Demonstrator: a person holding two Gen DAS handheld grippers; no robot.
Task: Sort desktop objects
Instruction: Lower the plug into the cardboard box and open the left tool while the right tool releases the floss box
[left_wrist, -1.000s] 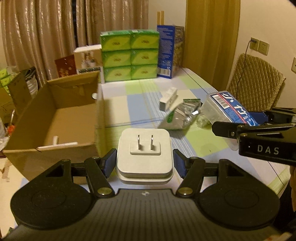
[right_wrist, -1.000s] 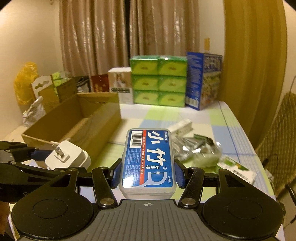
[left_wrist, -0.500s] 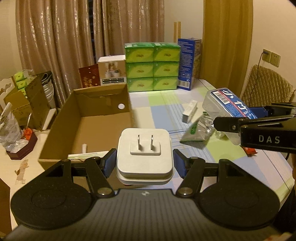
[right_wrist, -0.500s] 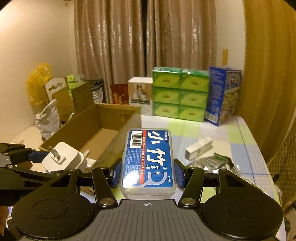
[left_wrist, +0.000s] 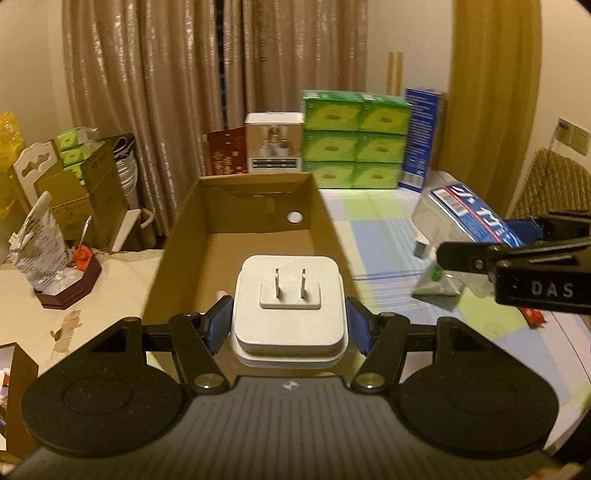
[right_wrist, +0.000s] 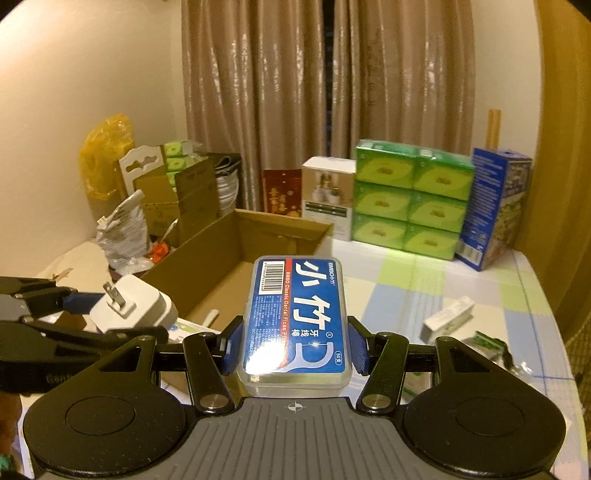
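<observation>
My left gripper (left_wrist: 289, 325) is shut on a white plug adapter (left_wrist: 289, 310), prongs facing up, held above the near end of an open cardboard box (left_wrist: 255, 206). The same adapter (right_wrist: 131, 308) shows at the left of the right wrist view. My right gripper (right_wrist: 293, 349) is shut on a clear dental floss pick box (right_wrist: 297, 317) with a blue label. That floss box (left_wrist: 465, 218) hangs to the right of the cardboard box in the left wrist view. A thin white item (right_wrist: 210, 317) lies on the floor of the cardboard box (right_wrist: 236, 251).
Green tissue packs (left_wrist: 354, 144), a blue carton (left_wrist: 421, 140) and a white box (left_wrist: 275, 147) line the table's far edge. A small white box (right_wrist: 447, 319) and foil packets (left_wrist: 439, 284) lie on the checked tablecloth (right_wrist: 406, 291). Clutter and a chair (left_wrist: 557, 184) flank the table.
Both grippers have risen and swung left. The cardboard box now sits straight ahead of the left gripper, and the adapter is over its near end. Both grips are unchanged.
</observation>
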